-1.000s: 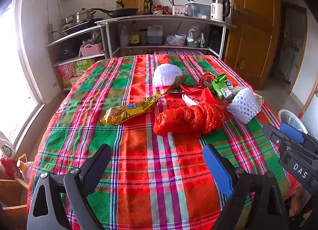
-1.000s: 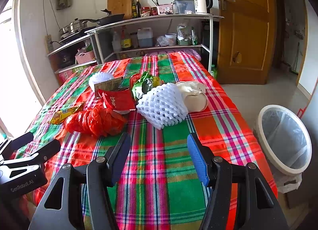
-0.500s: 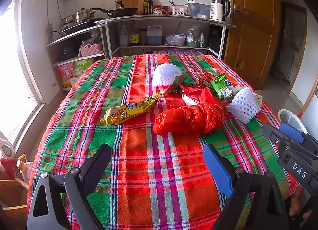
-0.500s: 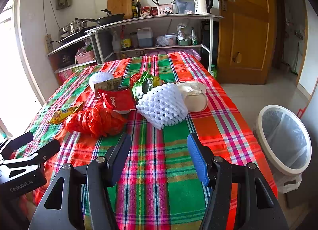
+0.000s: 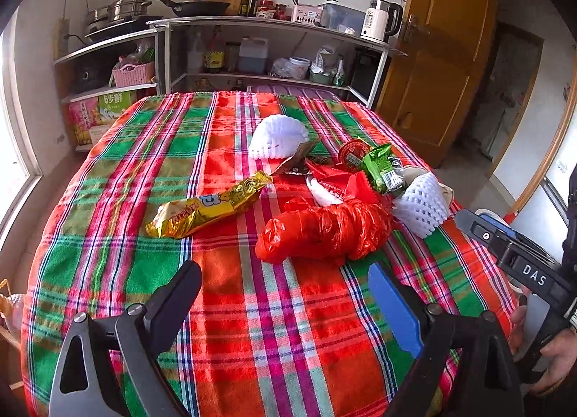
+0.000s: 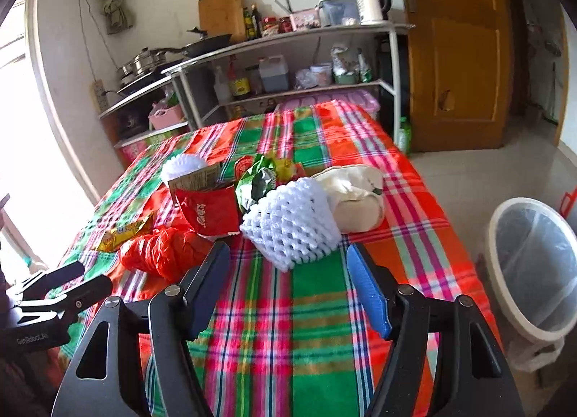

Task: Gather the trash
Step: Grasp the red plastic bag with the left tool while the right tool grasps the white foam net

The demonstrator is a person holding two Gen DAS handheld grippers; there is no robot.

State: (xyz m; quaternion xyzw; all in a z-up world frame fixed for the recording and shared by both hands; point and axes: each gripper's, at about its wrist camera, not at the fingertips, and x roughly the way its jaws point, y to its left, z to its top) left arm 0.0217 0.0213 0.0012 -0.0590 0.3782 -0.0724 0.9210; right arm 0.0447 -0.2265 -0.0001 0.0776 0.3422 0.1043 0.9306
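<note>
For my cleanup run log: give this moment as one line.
phase: approach | right gripper: jaws opening, nothing between, facing white foam net | left gripper: open, empty | bin: beside table

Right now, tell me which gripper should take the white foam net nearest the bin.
Right. The right gripper, jaws opening and empty, points straight at the white foam net, with the bin on its side. The left gripper faces the red plastic bag.

Red-green plaid tablecloth [image 5: 151,164], red bag [image 5: 324,229]
</note>
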